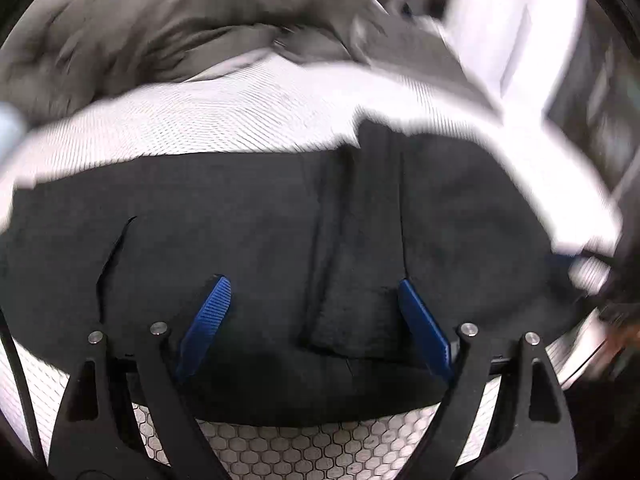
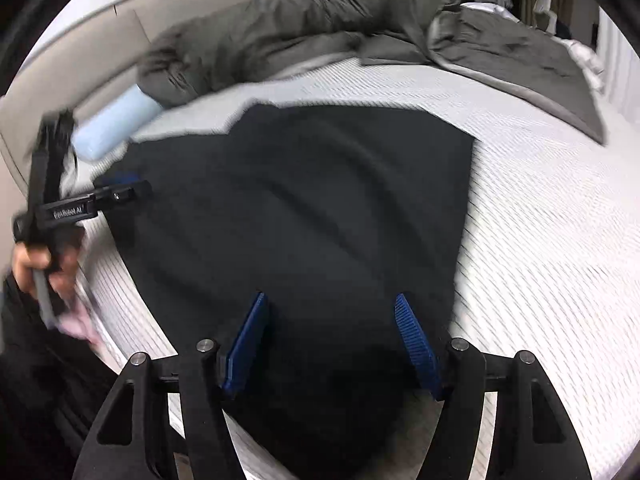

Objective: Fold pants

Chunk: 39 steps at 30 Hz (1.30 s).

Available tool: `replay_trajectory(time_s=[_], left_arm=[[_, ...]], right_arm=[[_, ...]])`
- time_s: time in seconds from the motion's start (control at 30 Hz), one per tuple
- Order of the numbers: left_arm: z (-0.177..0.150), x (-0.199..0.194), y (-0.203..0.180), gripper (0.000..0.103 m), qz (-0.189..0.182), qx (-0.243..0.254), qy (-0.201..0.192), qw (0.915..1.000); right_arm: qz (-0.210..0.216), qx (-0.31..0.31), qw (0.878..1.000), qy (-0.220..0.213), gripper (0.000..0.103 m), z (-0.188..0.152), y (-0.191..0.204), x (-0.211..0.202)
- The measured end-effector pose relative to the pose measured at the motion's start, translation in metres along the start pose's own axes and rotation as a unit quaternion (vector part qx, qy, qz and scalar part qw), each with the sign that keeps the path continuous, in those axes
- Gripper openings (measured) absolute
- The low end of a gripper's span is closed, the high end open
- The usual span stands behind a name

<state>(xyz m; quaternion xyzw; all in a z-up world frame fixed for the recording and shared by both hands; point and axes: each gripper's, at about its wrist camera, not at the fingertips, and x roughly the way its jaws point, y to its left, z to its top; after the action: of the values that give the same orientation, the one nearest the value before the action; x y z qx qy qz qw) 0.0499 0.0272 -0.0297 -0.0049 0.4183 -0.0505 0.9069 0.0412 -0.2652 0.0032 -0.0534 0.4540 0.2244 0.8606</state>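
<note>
From the left wrist, the left claw hangs released just above the dark pants, its blue fingers spread over a raised fold of cloth; the pants lie flat on the white bed, in front of a grey blanket. From the right wrist, the right claw is also released over the pants, a pale blue pillow beyond their far left corner.
</note>
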Motion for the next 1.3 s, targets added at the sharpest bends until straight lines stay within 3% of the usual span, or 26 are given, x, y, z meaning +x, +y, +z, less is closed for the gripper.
replay_trajectory(time_s=[0.07, 0.13, 0.3, 0.37, 0.5, 0.53, 0.57, 0.67, 0.73, 0.77, 0.9, 0.93, 1.0, 1.03, 1.1, 1.17, 1.2, 1.3], left_arm=[[-0.005, 0.004, -0.006, 0.085, 0.019, 0.018, 0.007, 0.9996], [-0.006, 0.003, 0.000, 0.085, 0.005, 0.001, 0.010, 0.9999], [-0.008, -0.009, 0.012, 0.085, -0.002, -0.043, -0.005, 0.9991], [-0.006, -0.006, 0.016, 0.085, 0.002, -0.047, -0.001, 0.9989], [0.001, -0.006, 0.005, 0.085, 0.012, -0.043, -0.009, 0.9990], [0.002, -0.007, 0.002, 0.085, 0.008, -0.039, -0.013, 0.9991], [0.004, -0.007, -0.001, 0.085, 0.004, -0.033, -0.014, 0.9993], [0.005, 0.002, -0.005, 0.085, 0.014, -0.026, -0.002, 0.9996], [0.004, 0.008, -0.005, 0.085, 0.011, -0.029, 0.007, 0.9995], [0.004, 0.009, -0.004, 0.085, 0.010, -0.030, 0.008, 0.9995], [0.002, 0.010, -0.002, 0.086, 0.007, -0.032, 0.011, 0.9994], [0.002, 0.009, -0.002, 0.086, 0.007, -0.032, 0.011, 0.9994], [0.002, 0.004, 0.000, 0.086, 0.000, -0.033, 0.007, 0.9994], [0.001, 0.001, 0.002, 0.086, -0.009, -0.033, 0.007, 0.9994], [-0.002, 0.001, 0.003, 0.083, -0.038, -0.032, 0.018, 0.9986], [-0.006, 0.005, 0.001, 0.056, -0.060, -0.026, 0.032, 0.9973], [-0.008, 0.006, -0.002, 0.048, -0.073, -0.020, 0.036, 0.9965], [-0.009, 0.002, -0.007, 0.043, -0.066, -0.013, 0.027, 0.9974]], right_arm=[[-0.008, -0.012, 1.000, -0.002, 0.075, -0.022, -0.011, -0.011], [0.012, 0.023, 1.000, 0.001, 0.075, -0.036, -0.034, -0.019], [0.073, 0.118, 0.989, -0.046, 0.075, -0.045, -0.069, -0.045], [0.113, 0.158, 0.980, -0.035, 0.056, -0.045, -0.077, -0.034], [0.138, 0.170, 0.976, -0.012, 0.042, -0.052, -0.067, -0.025], [0.144, 0.169, 0.975, -0.013, 0.024, -0.055, -0.062, -0.022], [0.146, 0.168, 0.975, -0.014, 0.012, -0.054, -0.056, -0.019], [0.142, 0.145, 0.979, -0.037, 0.006, -0.059, -0.039, -0.028], [0.164, 0.144, 0.974, -0.059, 0.006, -0.067, -0.036, -0.043], [0.155, 0.136, 0.977, -0.056, 0.006, -0.074, -0.033, -0.046], [0.135, 0.122, 0.983, 0.011, 0.007, -0.082, -0.021, -0.022], [0.137, 0.120, 0.983, 0.005, 0.011, -0.081, -0.022, -0.026], [0.145, 0.132, 0.980, -0.032, 0.033, -0.077, -0.028, -0.041], [0.145, 0.140, 0.978, -0.051, 0.049, -0.074, -0.031, -0.047], [0.142, 0.154, 0.975, -0.076, 0.051, -0.065, -0.039, -0.052], [0.131, 0.163, 0.976, -0.064, 0.051, -0.051, -0.046, -0.041], [0.128, 0.167, 0.976, -0.051, 0.051, -0.043, -0.049, -0.030], [0.126, 0.190, 0.974, -0.013, 0.051, -0.027, -0.055, 0.005]])
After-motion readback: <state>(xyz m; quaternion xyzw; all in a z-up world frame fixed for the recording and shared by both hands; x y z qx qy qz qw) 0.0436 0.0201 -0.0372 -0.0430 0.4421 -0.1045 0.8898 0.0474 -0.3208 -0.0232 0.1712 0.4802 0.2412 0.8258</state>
